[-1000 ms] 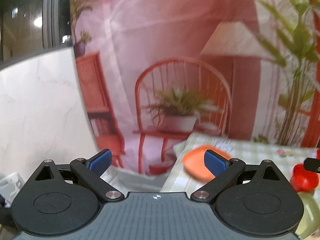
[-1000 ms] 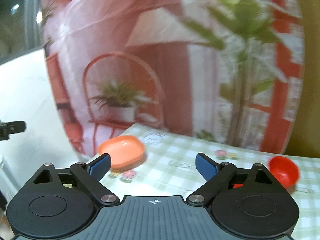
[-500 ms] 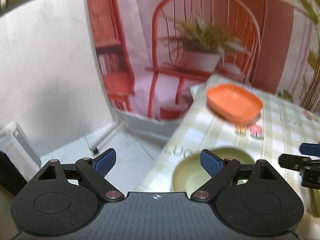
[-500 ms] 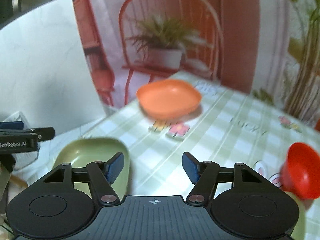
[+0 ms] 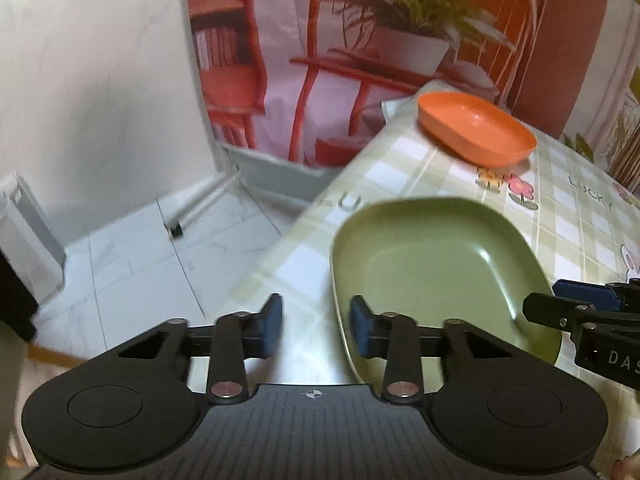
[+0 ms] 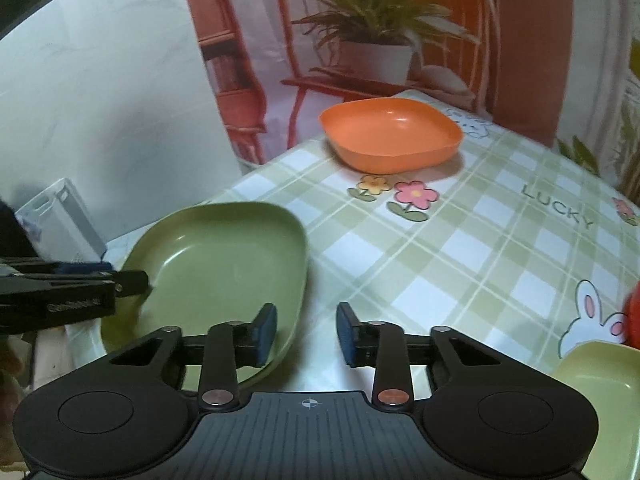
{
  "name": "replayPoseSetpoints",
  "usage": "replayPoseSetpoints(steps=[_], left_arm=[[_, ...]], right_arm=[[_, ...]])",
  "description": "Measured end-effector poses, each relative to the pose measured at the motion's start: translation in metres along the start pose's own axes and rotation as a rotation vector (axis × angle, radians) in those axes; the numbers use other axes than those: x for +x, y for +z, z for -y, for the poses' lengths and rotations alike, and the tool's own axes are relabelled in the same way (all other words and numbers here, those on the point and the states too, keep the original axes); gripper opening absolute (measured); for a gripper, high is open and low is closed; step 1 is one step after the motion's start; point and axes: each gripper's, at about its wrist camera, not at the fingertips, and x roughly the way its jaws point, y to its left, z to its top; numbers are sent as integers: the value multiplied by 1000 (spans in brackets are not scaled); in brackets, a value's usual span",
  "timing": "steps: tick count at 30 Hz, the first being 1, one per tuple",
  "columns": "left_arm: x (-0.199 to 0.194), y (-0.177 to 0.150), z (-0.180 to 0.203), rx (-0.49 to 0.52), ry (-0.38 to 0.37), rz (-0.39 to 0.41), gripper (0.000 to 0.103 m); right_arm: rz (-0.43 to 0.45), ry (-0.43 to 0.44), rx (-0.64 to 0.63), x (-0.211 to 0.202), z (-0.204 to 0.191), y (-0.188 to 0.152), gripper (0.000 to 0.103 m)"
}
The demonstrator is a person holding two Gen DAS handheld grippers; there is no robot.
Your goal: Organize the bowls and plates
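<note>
A green square plate (image 5: 436, 268) lies near the table's left edge; it also shows in the right wrist view (image 6: 224, 268). An orange square plate (image 5: 476, 128) sits at the far corner, also in the right wrist view (image 6: 392, 132). My left gripper (image 5: 316, 328) is open and straddles the green plate's near left rim. My right gripper (image 6: 306, 334) is open and straddles its right rim. A pale green dish (image 6: 592, 392) and a red bowl (image 6: 632, 316) lie at the right edge.
The table has a green checked cloth (image 6: 480, 248) with flowers and rabbits. Its left edge drops to a white tiled floor (image 5: 140, 248). A printed backdrop (image 6: 380, 40) with a chair and plant hangs behind.
Both grippers have tilted down and moved in to the green plate. Their jaws have narrowed, one on each side of the plate's rim.
</note>
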Motion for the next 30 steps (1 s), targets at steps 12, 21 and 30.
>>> replayPoseSetpoints(steps=[12, 21, 30], left_arm=[[-11, -5, 17, 26, -28, 0, 13], [-30, 5, 40, 86, -79, 41, 13], [-46, 10, 88, 177, -151, 80, 13]], right_arm=[[2, 32, 11, -14, 3, -7, 11], [65, 13, 84, -51, 28, -11, 11], [123, -61, 166, -93, 68, -26, 11]])
